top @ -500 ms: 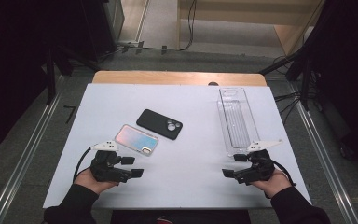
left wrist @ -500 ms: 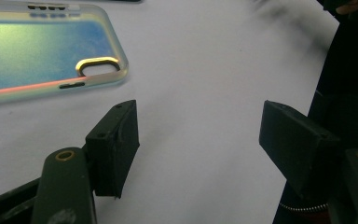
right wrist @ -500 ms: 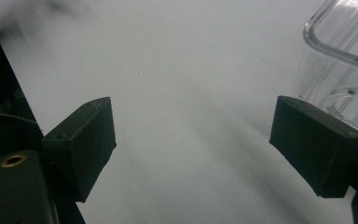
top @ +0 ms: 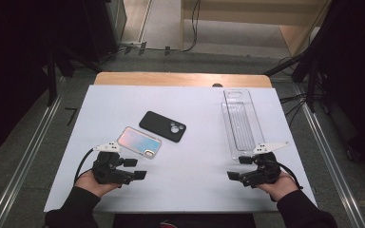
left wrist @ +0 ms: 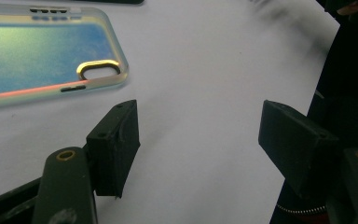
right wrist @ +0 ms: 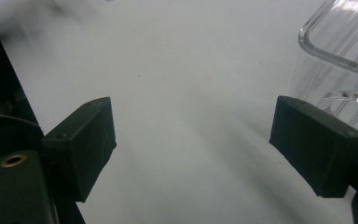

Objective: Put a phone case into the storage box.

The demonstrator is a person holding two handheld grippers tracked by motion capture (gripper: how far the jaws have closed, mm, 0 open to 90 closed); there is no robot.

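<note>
1. High view: we see no readable brand or writing on anything. Our left gripper (top: 140, 168) and right gripper (top: 240, 167) sit low over the white table (top: 199, 190) near its front edge, well apart, both pointing inward, both released with nothing between the jaws.
2. High view, things: iridescent case (top: 139, 141) lies flat just beyond the left gripper, not touching it, long axis diagonal, camera-cutout end toward the near right. Black case (top: 162, 126) lies just behind it, nearly parallel, round lens holes at its right end; whether the two touch we can't tell. Clear tray (top: 241, 123), long, ribbed, rigid plastic, runs front-to-back on the right, its near end just beside the right gripper.
3. Left gripper view: jaws wide apart, bare matte table between the black blocky pads (left wrist: 116, 144). Iridescent case (left wrist: 42, 56) at upper left: blue-green sheen, translucent rounded rim, gold-ringed cutout, slots in the edge. No logo visible.
4. Right gripper view: jaws spread, empty, over the table. Tray (right wrist: 340, 42) corner at upper right, glossy, rounded lip, ribbed floor, close to the right-hand pad (right wrist: 314, 140); contact unclear.
</note>
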